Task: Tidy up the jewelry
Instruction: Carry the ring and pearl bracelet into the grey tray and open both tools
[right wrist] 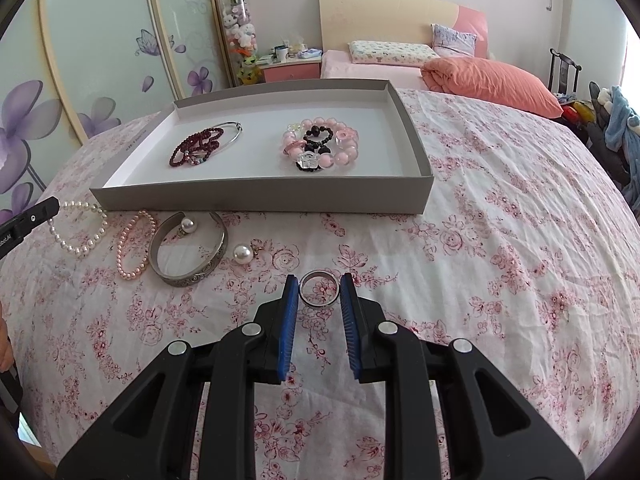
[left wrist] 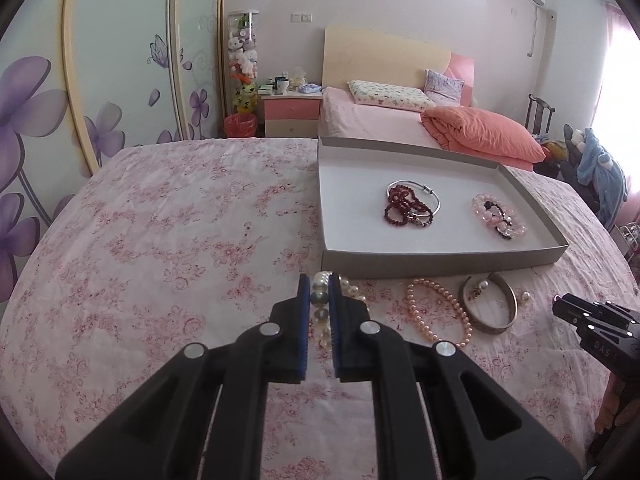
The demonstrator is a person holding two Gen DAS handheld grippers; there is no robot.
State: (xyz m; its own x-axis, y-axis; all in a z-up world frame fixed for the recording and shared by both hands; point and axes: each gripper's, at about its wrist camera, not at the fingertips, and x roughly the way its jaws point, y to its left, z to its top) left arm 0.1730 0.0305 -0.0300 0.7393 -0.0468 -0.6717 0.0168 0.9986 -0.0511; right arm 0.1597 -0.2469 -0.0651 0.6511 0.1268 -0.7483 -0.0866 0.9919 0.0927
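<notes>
Left gripper (left wrist: 320, 286) pinches white pearl bracelet (left wrist: 320, 300) at lower centre, just beside tray (left wrist: 440, 258) front wall. Right gripper (right wrist: 320, 286) spread around silver ring (right wrist: 319, 289), bare floral bedspread (right wrist: 500, 260) rightward. "DAS" legible.

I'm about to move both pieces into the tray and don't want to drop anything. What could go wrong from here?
1. The left gripper pinches only a few beads of the white pearl bracelet; the loose remainder could catch the neighbouring pink pearl bracelet as it lifts.
2. The right gripper has open jaws around the thin silver ring, which lies flat on soft floral bedding; closing might tip or squirt it away.
3. The tray has a raised wall that dangling beads could snag.
</notes>
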